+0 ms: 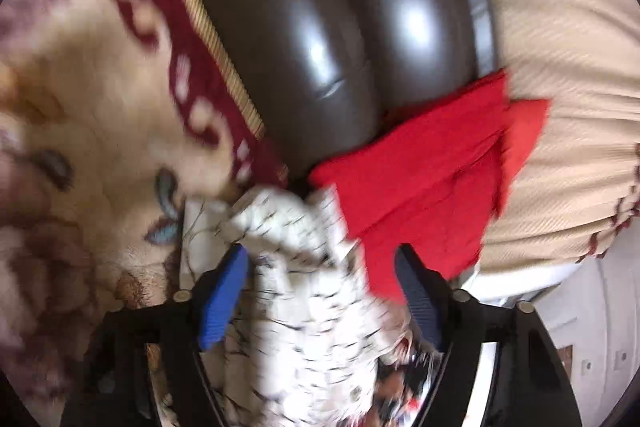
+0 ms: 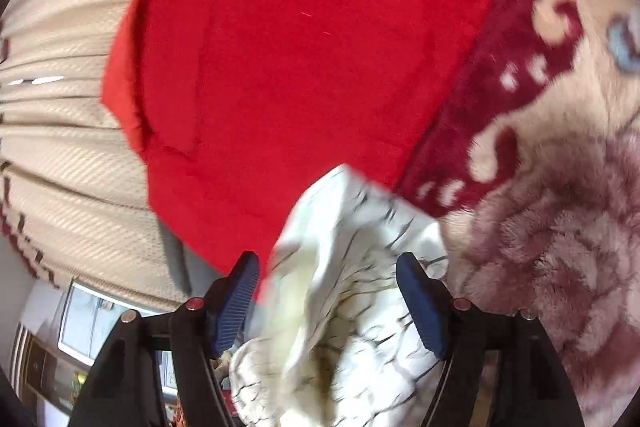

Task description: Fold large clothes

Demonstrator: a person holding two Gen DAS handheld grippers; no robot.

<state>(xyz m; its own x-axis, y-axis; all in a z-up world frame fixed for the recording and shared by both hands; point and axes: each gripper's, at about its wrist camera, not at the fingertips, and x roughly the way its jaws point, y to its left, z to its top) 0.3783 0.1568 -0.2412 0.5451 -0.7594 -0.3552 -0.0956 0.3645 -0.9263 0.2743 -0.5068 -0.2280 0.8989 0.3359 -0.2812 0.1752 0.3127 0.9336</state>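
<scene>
Both tools, left tool [image 1: 320, 291] and right tool [image 2: 328, 303], gape around the white patterned garment [image 1: 312, 307] beside the red cloth [image 1: 420, 179], gripping nothing; soft, light, floppy fabric, best pinched at corners.

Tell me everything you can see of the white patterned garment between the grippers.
The white patterned garment is soft, crumpled cloth, cream-white with thin dark dashes. It is bunched, not flat, and blurred. It lies between the spread blue pads of the left gripper and of the right gripper; neither pair presses on it. Its far edge overlaps the folded red garment, beside a fluffy patterned blanket.
</scene>
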